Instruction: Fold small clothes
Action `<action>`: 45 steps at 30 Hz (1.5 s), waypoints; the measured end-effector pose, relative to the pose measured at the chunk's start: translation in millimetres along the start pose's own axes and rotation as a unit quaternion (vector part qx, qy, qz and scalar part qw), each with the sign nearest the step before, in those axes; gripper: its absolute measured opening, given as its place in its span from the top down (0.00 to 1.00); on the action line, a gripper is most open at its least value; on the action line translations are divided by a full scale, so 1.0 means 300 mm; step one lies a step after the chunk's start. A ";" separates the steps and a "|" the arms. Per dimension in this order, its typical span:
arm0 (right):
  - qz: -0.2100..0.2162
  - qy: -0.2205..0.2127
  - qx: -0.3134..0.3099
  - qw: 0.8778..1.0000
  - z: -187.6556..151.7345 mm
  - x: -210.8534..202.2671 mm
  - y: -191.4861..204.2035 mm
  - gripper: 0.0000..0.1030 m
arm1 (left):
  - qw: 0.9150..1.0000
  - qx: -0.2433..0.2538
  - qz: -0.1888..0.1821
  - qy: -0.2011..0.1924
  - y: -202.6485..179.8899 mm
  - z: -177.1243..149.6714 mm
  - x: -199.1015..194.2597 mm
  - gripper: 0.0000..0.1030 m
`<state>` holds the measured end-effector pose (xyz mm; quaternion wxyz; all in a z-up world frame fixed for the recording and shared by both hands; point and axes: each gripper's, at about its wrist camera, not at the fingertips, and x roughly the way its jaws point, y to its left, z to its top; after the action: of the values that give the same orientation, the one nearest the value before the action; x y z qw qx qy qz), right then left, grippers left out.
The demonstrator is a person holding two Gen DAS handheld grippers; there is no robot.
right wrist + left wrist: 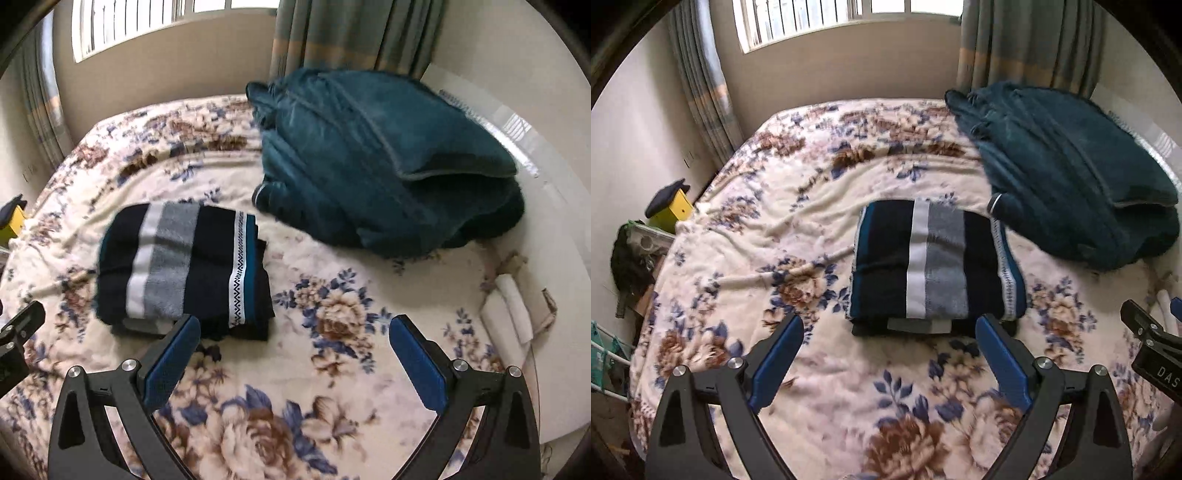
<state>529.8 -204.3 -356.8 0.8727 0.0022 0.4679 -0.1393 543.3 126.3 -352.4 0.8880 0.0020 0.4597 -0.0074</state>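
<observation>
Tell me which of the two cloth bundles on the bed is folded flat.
The striped garment, dark with white and grey bands, lies as a neat flat rectangle close to the grippers. The teal blanket behind it is a loose, rumpled heap near the curtain.

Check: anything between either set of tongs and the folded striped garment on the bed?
Nothing visible. The folded navy garment with white and grey stripes lies alone on the floral blanket. Left tongs and right tongs hang open above bare blanket just short of it. The dark teal fleece blanket pile sits behind, to its right.
</observation>
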 end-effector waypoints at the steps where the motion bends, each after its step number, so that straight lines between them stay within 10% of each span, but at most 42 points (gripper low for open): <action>1: 0.000 -0.008 0.001 1.000 0.000 -0.074 -0.018 0.00 | 1.000 0.000 -0.004 -0.005 -0.002 0.001 -0.044 0.08; 23: 0.065 -0.112 -0.020 0.991 -0.119 -1.160 -0.199 0.00 | 0.995 -0.022 -0.008 -0.101 -0.023 -0.127 -1.000 0.08; 45: 0.076 -0.138 -0.039 0.987 -0.140 -1.317 -0.270 0.00 | 0.993 -0.031 0.005 -0.114 -0.037 -0.179 -1.123 0.00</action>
<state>268.8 -181.4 -47.3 0.9364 -0.0157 0.3465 -0.0534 305.0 119.6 -108.2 0.9342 -0.0241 0.3559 0.0110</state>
